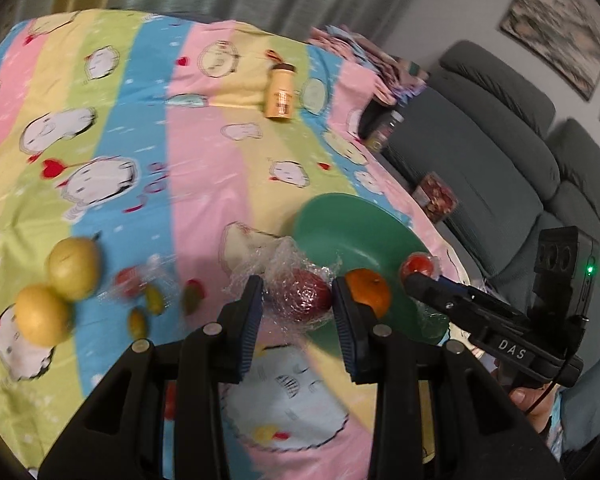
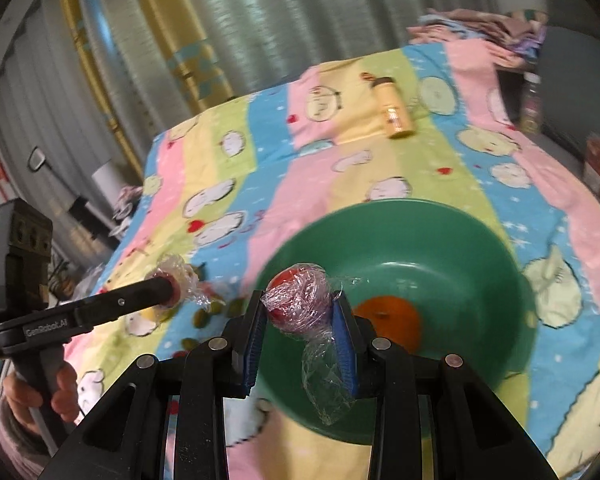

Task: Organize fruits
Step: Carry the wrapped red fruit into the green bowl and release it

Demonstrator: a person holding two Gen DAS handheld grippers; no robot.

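- Surface: striped cartoon bedsheet [image 1: 204, 152], grey sofa [image 1: 500, 168] beside it.
- Green bowl [image 2: 460, 240] sits on the sheet with an orange [image 2: 392, 316] inside.
- Two yellow pears [image 1: 60, 288] lie well left of it.
- My left tongs [image 1: 298, 300] clamp a wrapped red fruit [image 1: 300, 292] beside the bowl.
- My right tongs [image 2: 300, 304] clamp a wrapped tomato [image 2: 296, 296] over the bowl.

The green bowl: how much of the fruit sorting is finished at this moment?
Done: one orange lies in the green bowl. In hand: the left gripper and the right gripper each hold a red fruit wrapped in plastic film, near the bowl. Left: two yellow pears, another wrapped red fruit and several small green fruits lie on the striped cloth.
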